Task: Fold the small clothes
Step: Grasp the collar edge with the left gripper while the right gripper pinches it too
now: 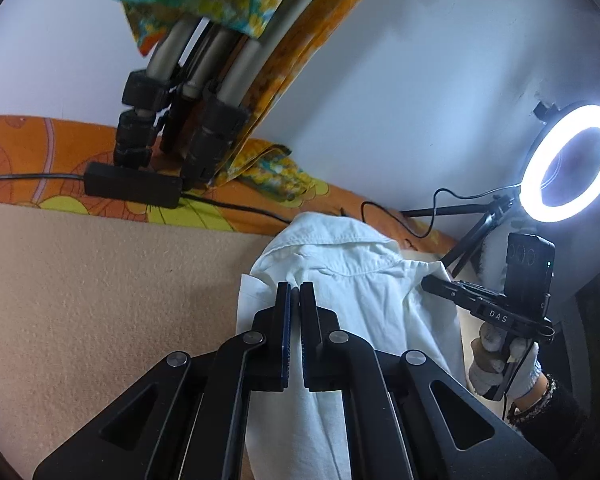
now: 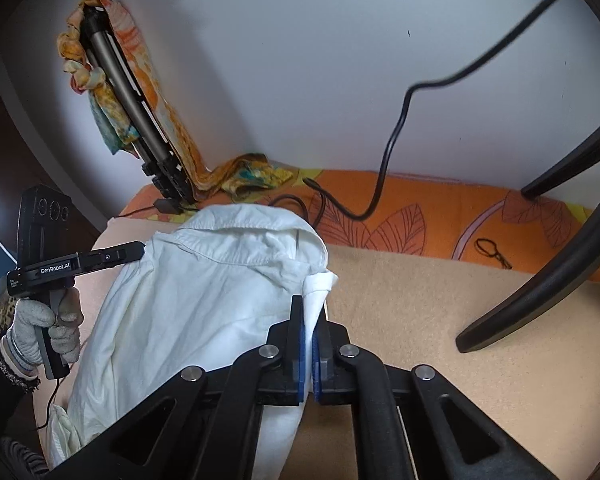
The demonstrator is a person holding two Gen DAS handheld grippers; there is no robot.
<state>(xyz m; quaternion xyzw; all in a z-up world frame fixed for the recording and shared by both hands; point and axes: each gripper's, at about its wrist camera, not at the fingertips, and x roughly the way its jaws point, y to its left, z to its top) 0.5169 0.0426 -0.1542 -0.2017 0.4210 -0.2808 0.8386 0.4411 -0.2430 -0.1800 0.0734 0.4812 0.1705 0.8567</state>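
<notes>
Fabric of the white shirt (image 1: 364, 280), lying collar-up on the beige surface (image 1: 100, 280), is pinched by each closed hand-held gripper, left (image 1: 295, 292) and right (image 2: 312, 312), so lifting both edges evenly should keep the fold straight.

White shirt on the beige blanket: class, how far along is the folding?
Done: the white shirt lies with both long sides turned in. In hand: the left claw and right claw each pinch an edge near the collar. Left: folding it shorter.
</notes>
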